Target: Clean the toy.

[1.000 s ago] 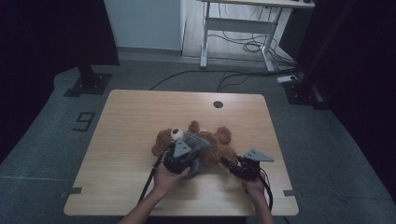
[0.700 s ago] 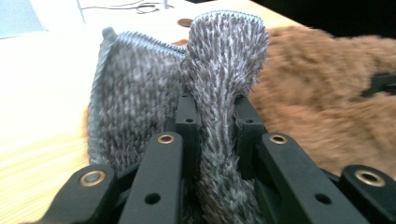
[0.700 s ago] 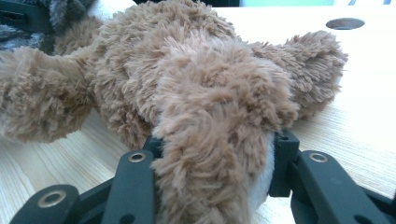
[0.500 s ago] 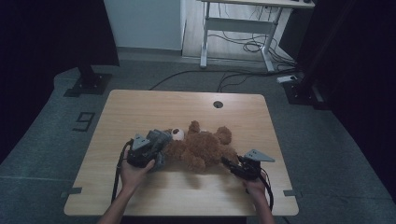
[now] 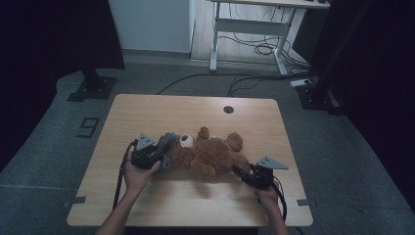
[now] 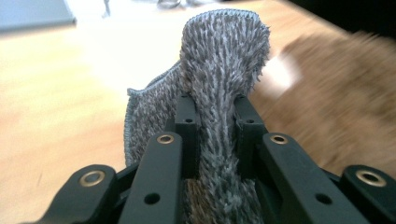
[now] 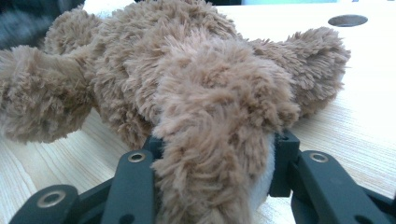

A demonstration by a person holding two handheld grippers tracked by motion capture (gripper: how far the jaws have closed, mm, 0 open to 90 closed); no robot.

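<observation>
Grey fleecy cloth (image 6: 219,93) is pinched tight in the left gripper (image 5: 161,149) jaws, off the teddy bear (image 5: 210,154) whose leg the right gripper (image 5: 244,174) jaws clamp on the table (image 5: 195,110), so the undressing seems nearly done.

Grey floor (image 5: 58,147), white desk (image 5: 254,29) behind

Teddy bear (image 7: 196,88) of shaggy brown plush; grey cloth (image 6: 219,70) of short, nubby pile with a stitched hem; table (image 5: 161,110) of pale matt wood grain — gripper jaws of matt black plastic with brass-coloured rivets.
</observation>
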